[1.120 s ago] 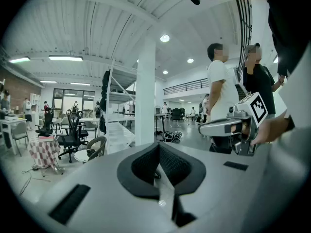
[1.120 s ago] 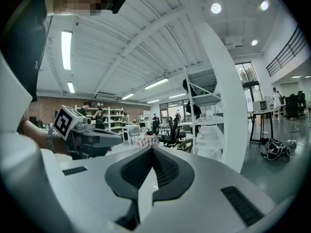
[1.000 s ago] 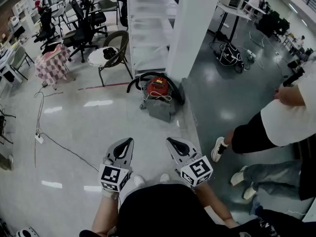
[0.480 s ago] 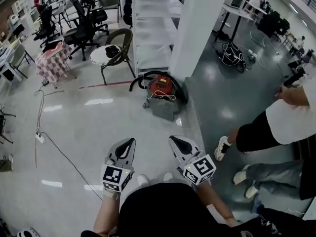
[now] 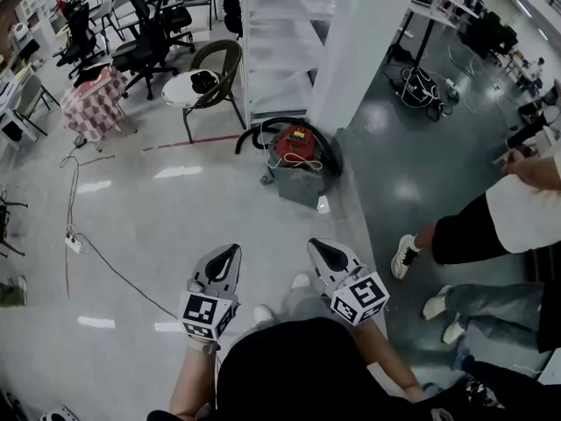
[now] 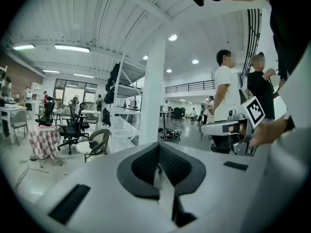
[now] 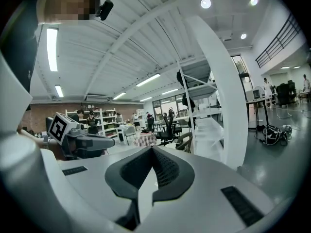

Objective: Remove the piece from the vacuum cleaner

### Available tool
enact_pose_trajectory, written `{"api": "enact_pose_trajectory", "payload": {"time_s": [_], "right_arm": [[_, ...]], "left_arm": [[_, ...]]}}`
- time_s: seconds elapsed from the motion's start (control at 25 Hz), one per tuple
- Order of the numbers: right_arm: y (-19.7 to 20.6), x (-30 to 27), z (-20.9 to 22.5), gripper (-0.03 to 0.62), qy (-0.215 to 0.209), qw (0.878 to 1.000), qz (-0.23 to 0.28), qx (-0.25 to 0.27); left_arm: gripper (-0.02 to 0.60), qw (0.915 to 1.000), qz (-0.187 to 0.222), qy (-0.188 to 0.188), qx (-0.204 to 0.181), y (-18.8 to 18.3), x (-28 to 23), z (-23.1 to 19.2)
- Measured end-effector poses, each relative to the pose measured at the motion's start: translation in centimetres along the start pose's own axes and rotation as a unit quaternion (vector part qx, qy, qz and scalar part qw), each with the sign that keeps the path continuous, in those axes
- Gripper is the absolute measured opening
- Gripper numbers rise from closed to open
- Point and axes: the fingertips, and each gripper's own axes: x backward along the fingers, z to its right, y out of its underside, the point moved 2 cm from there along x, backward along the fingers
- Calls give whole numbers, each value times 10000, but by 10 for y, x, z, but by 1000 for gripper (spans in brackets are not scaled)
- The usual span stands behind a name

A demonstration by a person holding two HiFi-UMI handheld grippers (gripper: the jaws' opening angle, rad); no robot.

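The vacuum cleaner (image 5: 296, 146) stands on the floor at the foot of a white pillar (image 5: 355, 51). It has a red top, a grey body, a white cord coiled on top and a black hose (image 5: 252, 135) looping round its back. Which piece comes off I cannot tell from here. My left gripper (image 5: 230, 252) and right gripper (image 5: 317, 247) are held side by side in front of me, well short of the vacuum, both shut and empty. In the left gripper view the jaws (image 6: 159, 147) meet; in the right gripper view the jaws (image 7: 153, 149) meet too. Neither gripper view shows the vacuum.
A long white shelf unit (image 5: 280, 42) runs back from the pillar. A chair beside a small round table (image 5: 195, 87) stands left of the vacuum. A cable (image 5: 114, 268) and power strip (image 5: 73, 243) lie on the floor at left. People's legs (image 5: 456, 235) stand at right.
The vacuum has come lower and nearer in the head view as I moved toward it. Both grippers stay shut, side by side.
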Motion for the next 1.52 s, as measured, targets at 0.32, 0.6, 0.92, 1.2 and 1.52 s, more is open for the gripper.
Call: {"api": "enact_pose_trajectory", "payload": {"time_s": [0.32, 0.6, 0.92, 1.2, 1.52], "right_arm": [[-6, -45, 54, 26, 124, 9996, 89, -256], [-21, -104, 142, 26, 138, 9991, 220, -337], [-55, -168, 257, 26, 93, 9992, 91, -388], [-67, -202, 333, 27, 125, 9990, -5, -419], [-57, -211, 388, 27, 405, 9967, -98, -703]], "left_arm": [[18, 9998, -152, 76, -123, -8, -57, -29], [17, 9992, -239, 85, -314, -23, -146, -62], [18, 9988, -361, 75, -312, -60, -273, -95], [18, 9979, -499, 225, -351, -73, -364, -107], [18, 9954, -689, 487, -445, -77, -425, -108]]}}
